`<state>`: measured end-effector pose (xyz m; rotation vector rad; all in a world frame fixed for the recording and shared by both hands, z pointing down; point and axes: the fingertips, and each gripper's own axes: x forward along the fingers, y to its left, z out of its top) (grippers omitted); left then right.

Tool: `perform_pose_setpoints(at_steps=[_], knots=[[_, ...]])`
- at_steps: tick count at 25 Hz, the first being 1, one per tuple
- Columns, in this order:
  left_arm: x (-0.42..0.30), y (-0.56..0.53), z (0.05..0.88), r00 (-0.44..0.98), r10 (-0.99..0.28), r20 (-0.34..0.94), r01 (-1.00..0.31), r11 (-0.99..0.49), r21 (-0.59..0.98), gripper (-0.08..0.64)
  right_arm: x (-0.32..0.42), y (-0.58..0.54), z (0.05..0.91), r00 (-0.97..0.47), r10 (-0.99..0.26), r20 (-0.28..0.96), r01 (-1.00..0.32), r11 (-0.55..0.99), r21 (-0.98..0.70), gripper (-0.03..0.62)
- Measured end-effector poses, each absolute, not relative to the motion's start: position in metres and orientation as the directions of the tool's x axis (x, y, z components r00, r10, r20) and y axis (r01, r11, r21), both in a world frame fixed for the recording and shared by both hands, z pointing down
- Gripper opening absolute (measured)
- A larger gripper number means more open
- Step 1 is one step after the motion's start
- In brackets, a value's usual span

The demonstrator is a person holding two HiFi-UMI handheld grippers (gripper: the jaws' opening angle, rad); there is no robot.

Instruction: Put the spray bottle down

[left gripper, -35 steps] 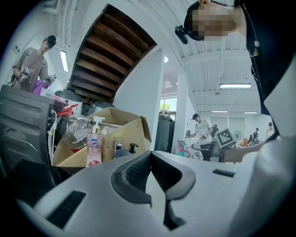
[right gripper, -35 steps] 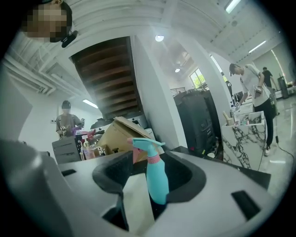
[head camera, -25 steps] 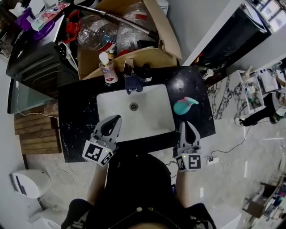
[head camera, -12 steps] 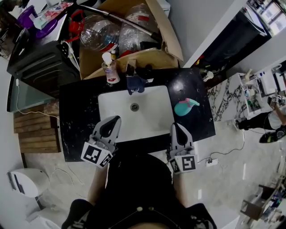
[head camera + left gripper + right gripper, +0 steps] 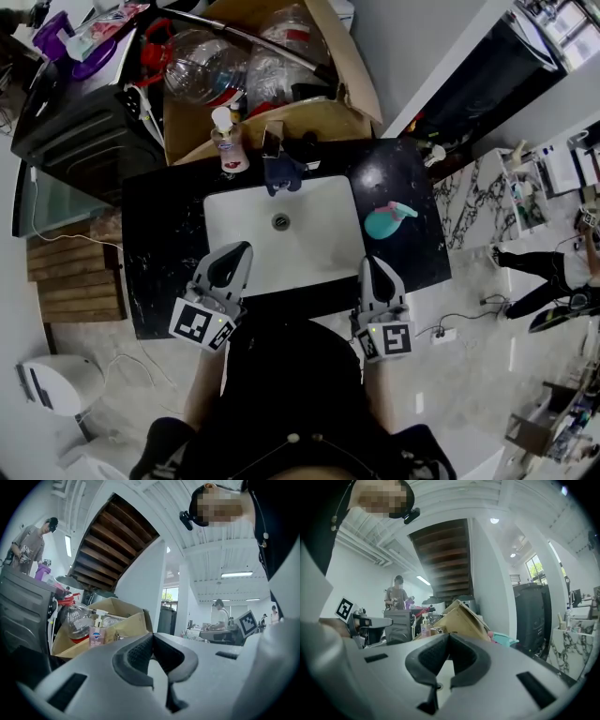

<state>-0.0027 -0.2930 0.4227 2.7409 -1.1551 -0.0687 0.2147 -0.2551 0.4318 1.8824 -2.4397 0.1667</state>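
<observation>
On the black counter [image 5: 155, 244], just right of the white sink [image 5: 239, 220], the teal spray bottle [image 5: 387, 222] is seen lying on its side, with its trigger head turned away from the person. It is touched by neither gripper.

Compared with a second ago, the right gripper [image 5: 369, 263] is found shifted leftward along the counter's near edge, away from the bottle and closer to the sink's front corner. Over the last half second no further shift is noticed. The bottle is found in the same spot and the same pose across that time, so it is judged to be at rest.

The right gripper's jaws are pressed together with nothing between them. This is shown in the right gripper view, where the bottle is glimpsed well beyond the tips, off to the right. The left gripper [image 5: 241, 251] is held over the sink's near left rim, unmoved, and its jaws are likewise clenched on nothing.

Behind the sink, a pump soap bottle [image 5: 228, 145], a faucet [image 5: 279, 171] and an open cardboard box [image 5: 319, 117] of clear plastic bottles are left untouched.

From this layout the task is judged complete. The bottle has been set down and released, and the withdrawal of the right gripper is read as the closing move. No further handling seems to be called for, beyond both grippers being kept clear of the bottle.
</observation>
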Motion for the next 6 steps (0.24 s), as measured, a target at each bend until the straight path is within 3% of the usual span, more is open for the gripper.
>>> perform_pose_setpoints(at_steps=[6], knots=[[0.0030, -0.2888, 0.4242, 0.717, -0.697, 0.030, -0.691, -0.703, 0.170, 0.003, 0.2188, -0.2502, 0.4351, -0.241, -0.962, 0.130, -0.970, 0.239, -0.037, 0.003]])
